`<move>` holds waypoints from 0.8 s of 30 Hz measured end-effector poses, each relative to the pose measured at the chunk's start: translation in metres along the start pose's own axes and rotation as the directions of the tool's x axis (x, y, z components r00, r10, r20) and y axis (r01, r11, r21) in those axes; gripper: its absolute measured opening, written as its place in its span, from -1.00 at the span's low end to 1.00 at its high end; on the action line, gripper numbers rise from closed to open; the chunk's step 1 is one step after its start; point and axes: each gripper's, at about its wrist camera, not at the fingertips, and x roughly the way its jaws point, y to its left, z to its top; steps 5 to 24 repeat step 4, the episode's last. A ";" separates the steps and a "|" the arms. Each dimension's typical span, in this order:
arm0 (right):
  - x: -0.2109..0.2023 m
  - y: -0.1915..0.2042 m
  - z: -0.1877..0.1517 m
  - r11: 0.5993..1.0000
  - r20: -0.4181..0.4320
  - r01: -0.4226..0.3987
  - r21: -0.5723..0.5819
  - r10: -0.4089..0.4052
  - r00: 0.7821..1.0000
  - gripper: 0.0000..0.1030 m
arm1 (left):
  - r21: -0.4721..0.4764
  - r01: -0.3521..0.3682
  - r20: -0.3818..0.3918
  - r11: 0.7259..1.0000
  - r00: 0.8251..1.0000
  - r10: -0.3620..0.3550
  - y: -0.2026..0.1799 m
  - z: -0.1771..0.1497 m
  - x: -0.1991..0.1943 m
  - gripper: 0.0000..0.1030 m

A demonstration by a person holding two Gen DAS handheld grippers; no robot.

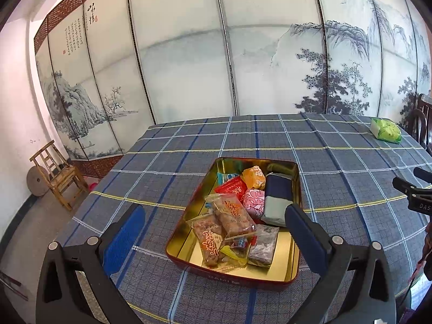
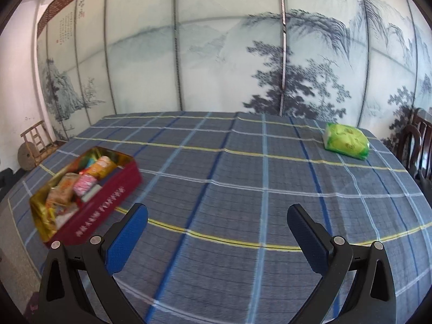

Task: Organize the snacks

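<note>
A red tin with a gold inside (image 1: 186,245) lies open on the plaid tablecloth, holding several wrapped snacks: clear packs of brown biscuits (image 1: 232,216), a pink pack (image 1: 252,201), an orange pack (image 1: 253,176) and a dark blue-grey box (image 1: 278,199). My left gripper (image 1: 216,232) hovers over the tin's near end, open, with nothing between its blue pads. In the right wrist view the same tin (image 2: 108,202) sits at the left. My right gripper (image 2: 217,232) is open over bare cloth, to the right of the tin.
A green tissue pack (image 2: 347,141) (image 1: 386,131) lies at the table's far right. Dark wooden chairs (image 2: 415,140) stand at the right edge. A small wooden chair (image 1: 58,172) and a painted folding screen (image 1: 189,67) stand behind the table (image 2: 243,175).
</note>
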 end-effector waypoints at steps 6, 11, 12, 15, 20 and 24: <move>0.038 -0.064 -0.008 0.994 -0.134 0.101 0.040 -0.095 0.986 0.99 | 0.008 -0.005 -0.015 1.000 1.000 0.006 -0.005 0.006 0.005 1.00; 0.038 -0.064 -0.008 0.994 -0.134 0.101 0.040 -0.095 0.986 0.99 | 0.008 -0.005 -0.015 1.000 1.000 0.006 -0.005 0.006 0.005 1.00; 0.038 -0.064 -0.008 0.994 -0.134 0.101 0.040 -0.095 0.986 0.99 | 0.008 -0.005 -0.015 1.000 1.000 0.006 -0.005 0.006 0.005 1.00; 0.038 -0.064 -0.008 0.994 -0.134 0.101 0.040 -0.095 0.986 0.99 | 0.008 -0.005 -0.015 1.000 1.000 0.006 -0.005 0.006 0.005 1.00; 0.038 -0.064 -0.008 0.994 -0.134 0.101 0.040 -0.095 0.986 0.99 | 0.008 -0.005 -0.015 1.000 1.000 0.006 -0.005 0.006 0.005 1.00; 0.038 -0.064 -0.008 0.994 -0.134 0.101 0.040 -0.095 0.986 0.99 | 0.008 -0.005 -0.015 1.000 1.000 0.006 -0.005 0.006 0.005 1.00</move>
